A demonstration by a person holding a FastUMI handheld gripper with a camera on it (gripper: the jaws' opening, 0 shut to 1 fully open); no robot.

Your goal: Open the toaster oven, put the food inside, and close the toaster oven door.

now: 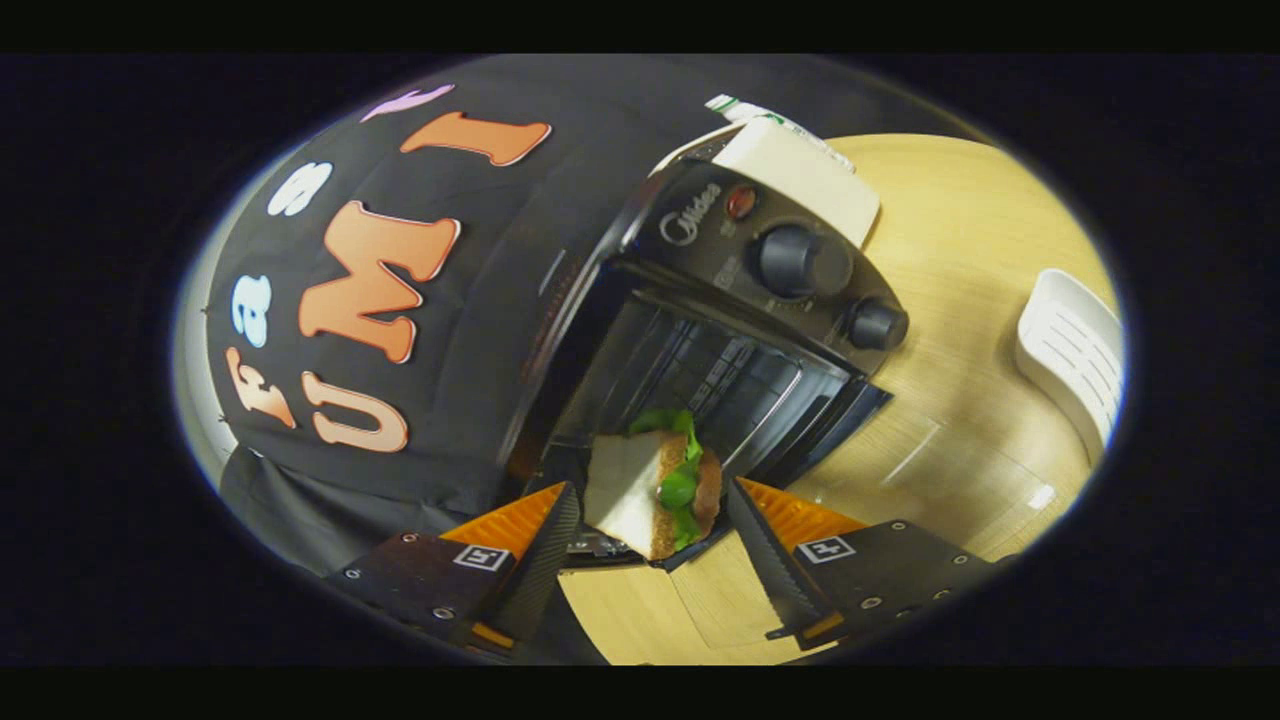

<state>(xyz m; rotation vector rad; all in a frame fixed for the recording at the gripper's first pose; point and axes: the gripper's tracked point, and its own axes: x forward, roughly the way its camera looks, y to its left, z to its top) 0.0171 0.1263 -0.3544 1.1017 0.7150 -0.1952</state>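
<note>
Straddling the sandwich (655, 480) with a visible gap at each side, the tongs (650, 530) stand wide, the food resting on the dropped toaster oven door (830, 425), so nudge it squarely inward onto the rack (720, 375).

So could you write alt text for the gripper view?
A sandwich sits between the tool's open fingers, neither visibly pressing it, at the mouth of an open toaster oven on a wooden table. A white rack lies beyond.
</note>
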